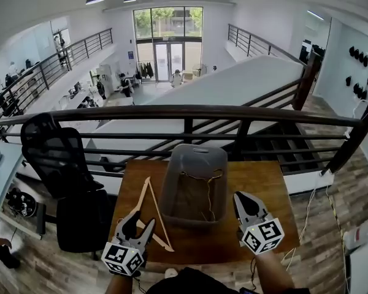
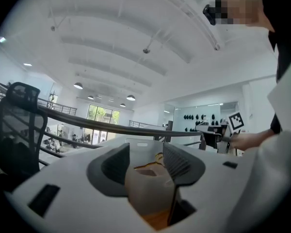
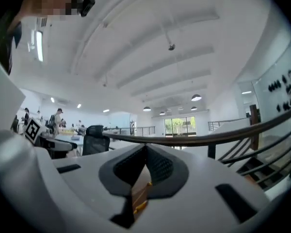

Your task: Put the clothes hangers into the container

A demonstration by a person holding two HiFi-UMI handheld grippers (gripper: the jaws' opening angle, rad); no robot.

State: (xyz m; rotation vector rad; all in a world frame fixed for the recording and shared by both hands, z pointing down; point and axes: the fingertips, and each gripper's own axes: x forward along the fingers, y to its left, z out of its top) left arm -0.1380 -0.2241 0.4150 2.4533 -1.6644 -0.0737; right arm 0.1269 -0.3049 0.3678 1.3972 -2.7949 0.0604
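Observation:
A grey container (image 1: 193, 164) stands in the middle of the wooden table (image 1: 264, 182). One wooden hanger with a wire hook (image 1: 203, 179) lies inside it. A second wooden hanger (image 1: 159, 216) lies flat on the table, just left of the container. My left gripper (image 1: 142, 220) hovers over that hanger's near end, jaws apart and nothing pressed between them. The left gripper view looks between the open jaws (image 2: 146, 161) at the container (image 2: 143, 193). My right gripper (image 1: 241, 196) is to the right of the container, shut and empty; its pads meet in the right gripper view (image 3: 145, 152).
A black mesh office chair (image 1: 55, 158) stands close to the table's left side. A dark metal railing (image 1: 190, 112) runs along the table's far edge, with a drop to a lower floor behind it. Stairs descend at the right.

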